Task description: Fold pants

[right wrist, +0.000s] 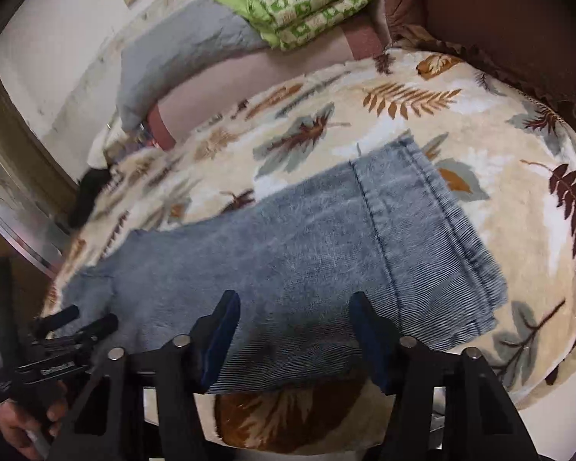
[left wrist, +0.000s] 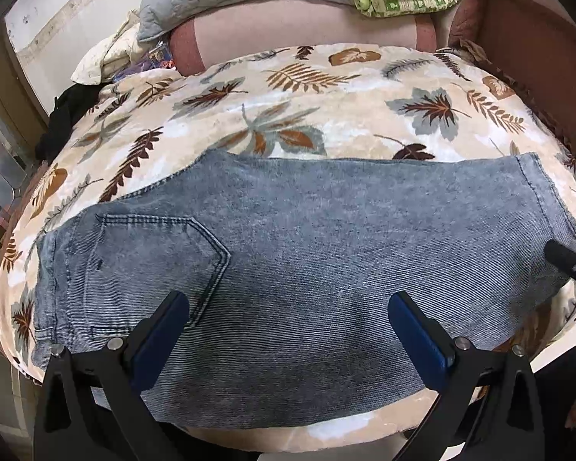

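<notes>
My left gripper has its jaws wide apart and holds nothing; it hangs over the near half of the jeans, close to the back pocket. My right gripper is about half open, also empty, above the leg end near the hem. The jeans lie flat, folded lengthwise, on the leaf-print blanket.

White txt on left gripper, too blurred to read.
</notes>
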Tool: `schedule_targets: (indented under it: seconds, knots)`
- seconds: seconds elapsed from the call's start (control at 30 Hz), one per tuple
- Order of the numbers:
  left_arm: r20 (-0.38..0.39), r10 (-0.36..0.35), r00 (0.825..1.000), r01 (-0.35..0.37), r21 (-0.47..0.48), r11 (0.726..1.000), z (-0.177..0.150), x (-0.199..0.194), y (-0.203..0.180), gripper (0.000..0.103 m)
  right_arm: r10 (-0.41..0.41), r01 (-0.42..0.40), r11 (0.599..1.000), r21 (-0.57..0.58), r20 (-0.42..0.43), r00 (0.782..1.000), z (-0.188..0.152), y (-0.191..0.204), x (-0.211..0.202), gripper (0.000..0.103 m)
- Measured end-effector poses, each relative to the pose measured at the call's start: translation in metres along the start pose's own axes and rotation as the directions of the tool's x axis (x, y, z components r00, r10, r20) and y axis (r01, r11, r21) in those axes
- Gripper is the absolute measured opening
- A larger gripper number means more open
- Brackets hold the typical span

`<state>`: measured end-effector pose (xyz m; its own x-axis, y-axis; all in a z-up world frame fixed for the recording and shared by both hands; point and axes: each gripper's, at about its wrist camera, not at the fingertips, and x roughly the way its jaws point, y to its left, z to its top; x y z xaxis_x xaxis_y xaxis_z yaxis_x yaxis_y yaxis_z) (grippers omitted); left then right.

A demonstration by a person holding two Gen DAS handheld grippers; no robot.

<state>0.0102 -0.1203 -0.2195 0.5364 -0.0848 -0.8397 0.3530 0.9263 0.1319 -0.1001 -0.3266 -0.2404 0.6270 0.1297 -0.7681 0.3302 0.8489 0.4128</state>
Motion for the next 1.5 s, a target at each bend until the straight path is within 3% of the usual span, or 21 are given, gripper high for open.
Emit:
schedule_targets:
  seconds: [0.1,0.27,0.4,0.7,1.3,1.5]
  knots:
    - [-0.022,-0.008,1.0,0.008,-0.007,1.0,-0.003,0.012,-0.001,0.103,-0.073,0.071,0.997,-0.037,-0.051,0.996,-0.004,0.005,0.019,0.062]
    - [-0.082,-0.022,0.996,0.02,-0.018,1.0,-0.013,0.035,-0.003,0.103,-0.193,0.186,0.968,-0.171,-0.026,0.981,-0.012,0.026,0.031,0.067]
    - [-0.065,-0.056,0.996,0.053,-0.053,0.997,-0.017,0.04,0.002,0.103,-0.25,0.242,0.942,-0.232,-0.002,0.968,-0.017,0.037,0.037,0.072]
    - [-0.006,-0.044,0.999,0.044,-0.042,0.998,-0.022,0.04,-0.001,0.103,-0.274,0.268,0.927,-0.262,0.014,0.962,-0.02,0.042,0.04,0.075]
    - [-0.001,-0.028,1.0,0.028,-0.029,0.999,-0.023,0.042,-0.005,0.103,-0.271,0.266,0.923,-0.28,0.019,0.962,-0.021,0.041,0.041,0.081]
    - [-0.038,-0.014,0.999,0.011,-0.061,0.998,-0.021,0.041,-0.005,0.103,-0.26,0.254,0.924,-0.285,0.016,0.965,-0.022,0.04,0.039,0.082]
